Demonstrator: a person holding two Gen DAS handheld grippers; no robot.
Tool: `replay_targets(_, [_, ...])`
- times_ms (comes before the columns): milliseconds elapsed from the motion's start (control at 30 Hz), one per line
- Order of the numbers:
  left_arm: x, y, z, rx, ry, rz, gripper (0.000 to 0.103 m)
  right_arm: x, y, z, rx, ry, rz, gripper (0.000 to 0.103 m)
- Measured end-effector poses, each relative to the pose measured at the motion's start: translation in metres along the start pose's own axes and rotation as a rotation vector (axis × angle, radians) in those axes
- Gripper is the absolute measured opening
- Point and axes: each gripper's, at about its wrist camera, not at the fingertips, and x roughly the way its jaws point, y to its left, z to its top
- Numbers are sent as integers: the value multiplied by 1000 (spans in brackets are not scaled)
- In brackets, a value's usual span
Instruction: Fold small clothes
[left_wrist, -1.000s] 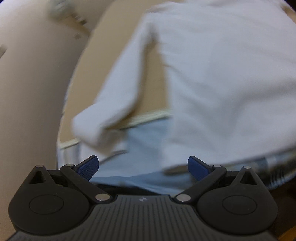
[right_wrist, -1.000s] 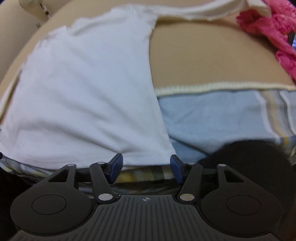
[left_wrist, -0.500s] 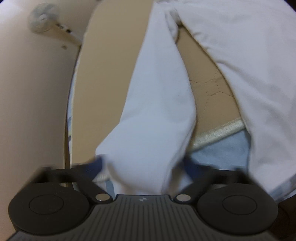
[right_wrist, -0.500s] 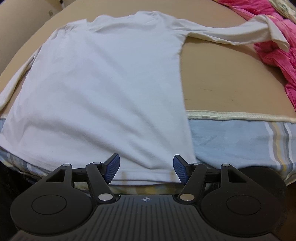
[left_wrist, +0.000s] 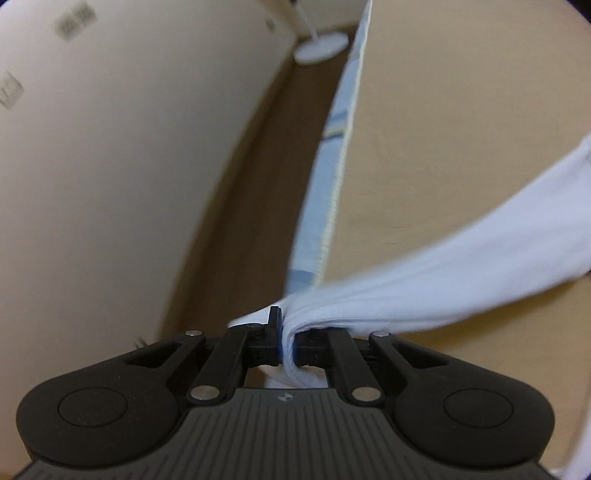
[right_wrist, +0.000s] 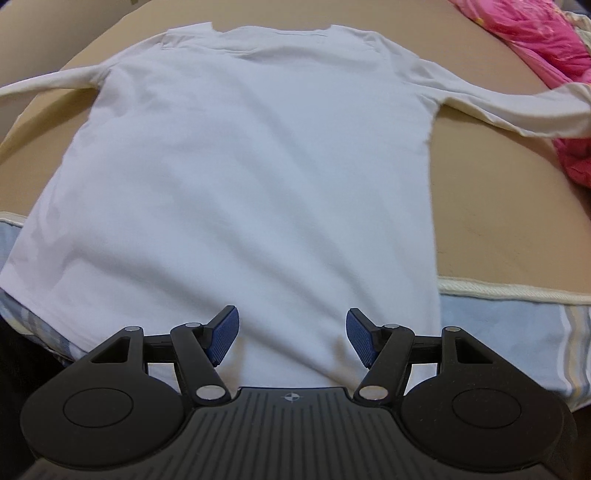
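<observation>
A white long-sleeved shirt (right_wrist: 251, 166) lies spread flat on a tan mat (right_wrist: 498, 206), collar at the far end, hem near me. My right gripper (right_wrist: 291, 336) is open and empty just above the hem. Its right sleeve (right_wrist: 517, 107) stretches toward a pink cloth. My left gripper (left_wrist: 286, 341) is shut on the cuff of the left sleeve (left_wrist: 443, 277), which is pulled taut and runs off to the right over the mat (left_wrist: 443, 129). The same sleeve shows at the left in the right wrist view (right_wrist: 48, 83).
A pink cloth (right_wrist: 546, 48) is heaped at the mat's far right. A blue striped sheet (right_wrist: 509, 332) shows under the mat's near edge. In the left wrist view the mat's edge (left_wrist: 332, 177) drops to a brown floor (left_wrist: 266, 177), a cream wall and a white fan base (left_wrist: 321, 46).
My left gripper closed on the left sleeve cuff and swung out to the left, pulling the sleeve straight. My right gripper moved back along the hem toward the shirt's middle, still open.
</observation>
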Motion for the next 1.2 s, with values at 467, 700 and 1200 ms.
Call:
replay_targets(467, [-281,-286,9,514,-758,-142,48,21,-60,-14,149,26,6,67])
replay_targets(700, [-210,-373,-151,876,-719,-220,103,17,-113,-5,226,-30,-27,67])
replay_targets(1200, [-48,-256,34,239,-239,-392,103,90,-198,137,552,-216,-7,67])
